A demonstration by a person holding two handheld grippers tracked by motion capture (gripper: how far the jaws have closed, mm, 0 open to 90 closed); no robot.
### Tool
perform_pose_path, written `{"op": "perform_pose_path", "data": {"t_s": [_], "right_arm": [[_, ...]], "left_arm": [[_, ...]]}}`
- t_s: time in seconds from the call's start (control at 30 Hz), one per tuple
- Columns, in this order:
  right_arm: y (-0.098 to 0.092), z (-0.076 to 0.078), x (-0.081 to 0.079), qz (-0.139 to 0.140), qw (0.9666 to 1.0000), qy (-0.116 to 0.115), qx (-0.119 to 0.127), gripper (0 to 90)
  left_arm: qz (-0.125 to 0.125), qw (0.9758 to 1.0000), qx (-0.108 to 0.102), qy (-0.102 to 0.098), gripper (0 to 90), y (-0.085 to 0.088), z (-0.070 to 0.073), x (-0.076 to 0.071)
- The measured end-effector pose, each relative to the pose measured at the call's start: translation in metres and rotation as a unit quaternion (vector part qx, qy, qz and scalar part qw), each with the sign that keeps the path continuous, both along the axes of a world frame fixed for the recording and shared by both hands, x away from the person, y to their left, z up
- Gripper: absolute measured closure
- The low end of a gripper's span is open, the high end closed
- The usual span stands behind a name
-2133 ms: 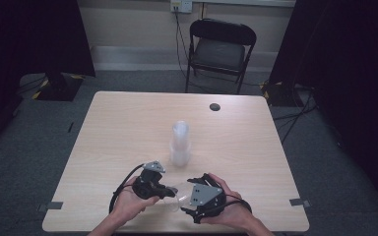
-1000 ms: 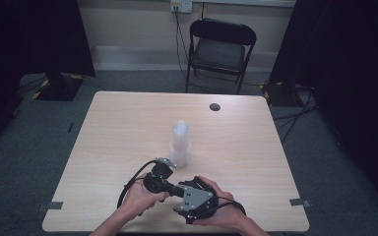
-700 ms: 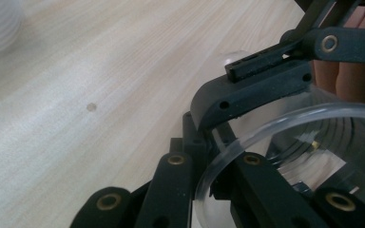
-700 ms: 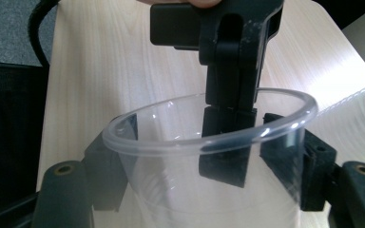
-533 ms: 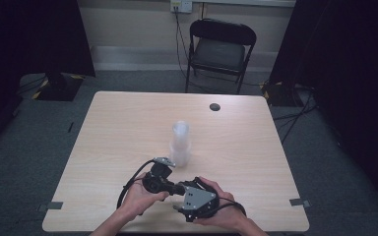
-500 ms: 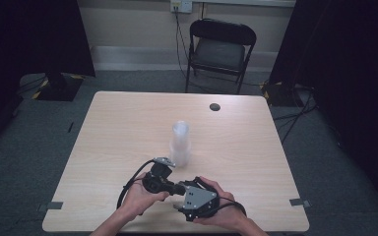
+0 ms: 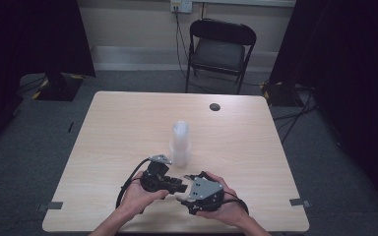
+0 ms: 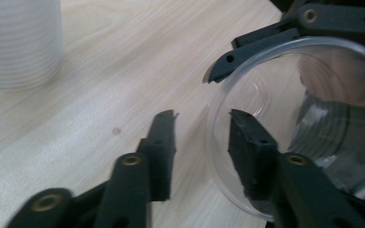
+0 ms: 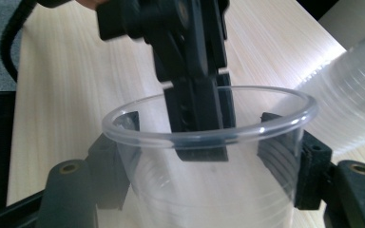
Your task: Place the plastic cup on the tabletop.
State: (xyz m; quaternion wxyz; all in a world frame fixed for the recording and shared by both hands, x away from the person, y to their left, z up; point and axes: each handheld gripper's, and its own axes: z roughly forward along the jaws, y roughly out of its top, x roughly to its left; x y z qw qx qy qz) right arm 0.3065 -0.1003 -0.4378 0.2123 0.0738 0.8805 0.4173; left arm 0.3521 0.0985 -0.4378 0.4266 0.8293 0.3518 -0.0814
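A clear plastic cup [image 9: 209, 199] lies sideways in my right gripper [image 9: 204, 142], whose jaws have just closed on its wall from both sides. My left gripper [image 8: 203, 118] faces the cup's mouth [image 8: 309, 118]. One of its jaws reaches inside the rim and the other stays outside. They have just been opening and do not pinch the rim. In the high view both grippers, left [image 7: 179, 185] and right [image 7: 186, 195], meet near the table's front edge. A stack of clear cups [image 7: 180, 141] stands upright just beyond them.
The light wooden table [image 7: 113, 128] has a small dark round thing [image 7: 215, 106] near its far edge. A black folding chair [image 7: 220, 49] stands behind the table. Grey tape marks [image 7: 50, 205] sit at the front corners.
Since two seconds ago the two hands have drawn together, bringing the left gripper up to the cup in the right one. Over the last half second the high view shows no shift.
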Motion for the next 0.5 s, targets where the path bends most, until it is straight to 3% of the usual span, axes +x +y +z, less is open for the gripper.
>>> {"op": "perform_pose_path", "data": {"t_s": [0.07, 0.27, 0.5], "right_arm": [[-0.003, 0.0, 0.001, -0.005, 1.0, 0.003, 0.003, 30.6], [-0.009, 0.001, 0.004, -0.024, 0.9997, 0.008, 0.002, 30.4], [-0.02, -0.004, 0.015, -0.049, 0.9985, 0.025, 0.009, 30.8]], "left_arm": [[-0.001, 0.9999, -0.011, -0.01, 57.9, 0.001, 0.002, -0.001], [0.01, 0.9996, -0.008, -0.025, 51.2, 0.003, 0.003, -0.002], [0.033, 0.9982, -0.019, -0.046, 46.2, 0.008, 0.005, 0.001]]}}
